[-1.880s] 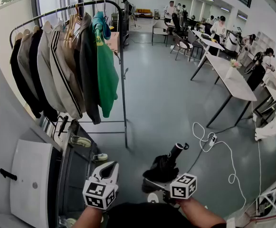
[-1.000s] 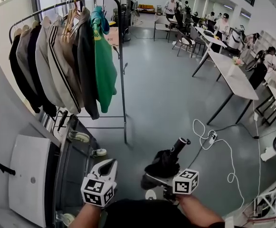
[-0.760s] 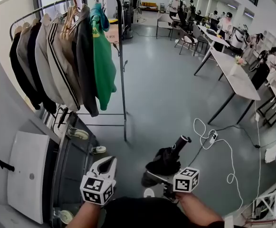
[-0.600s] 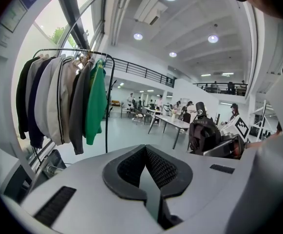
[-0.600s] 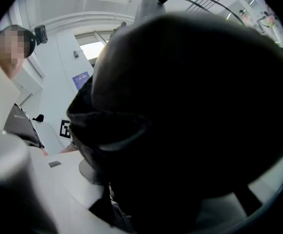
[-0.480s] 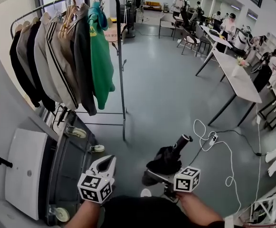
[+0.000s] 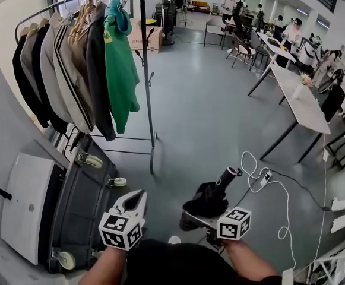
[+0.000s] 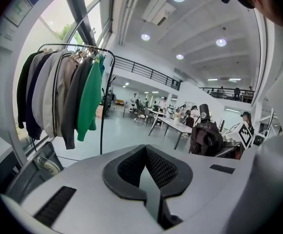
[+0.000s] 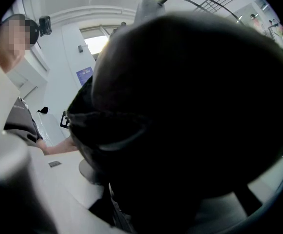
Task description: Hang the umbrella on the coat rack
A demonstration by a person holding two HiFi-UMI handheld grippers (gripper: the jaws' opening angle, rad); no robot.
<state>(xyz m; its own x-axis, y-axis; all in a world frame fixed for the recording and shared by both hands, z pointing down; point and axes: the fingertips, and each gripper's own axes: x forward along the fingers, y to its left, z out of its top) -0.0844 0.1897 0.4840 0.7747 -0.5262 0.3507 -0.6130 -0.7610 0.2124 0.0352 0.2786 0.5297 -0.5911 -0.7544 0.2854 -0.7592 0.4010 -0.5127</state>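
Note:
The coat rack point(image 7: 146, 100) stands at the upper left of the head view, its black rail full of jackets, with a green one point(image 7: 120, 70) nearest the free end. My right gripper point(image 7: 197, 219) is shut on the folded black umbrella point(image 7: 208, 198), whose handle point(image 7: 228, 176) points up and away over the floor. In the right gripper view the dark umbrella fabric point(image 9: 190, 106) fills almost everything. My left gripper point(image 7: 135, 199) is shut on nothing, left of the umbrella. The left gripper view shows its pads point(image 8: 146, 165) together, the rack point(image 8: 102, 121) ahead and the umbrella point(image 8: 207, 138) at right.
A dark wheeled cart point(image 7: 80, 200) and a white cabinet point(image 7: 24, 200) sit low at left below the rack. A white cable point(image 7: 267, 180) lies on the floor at right. Long tables point(image 7: 300, 100) and several people are further back.
The rack, cart and cabinet have slid down and left in the head view as I come nearer. Both grippers keep their place and grip.

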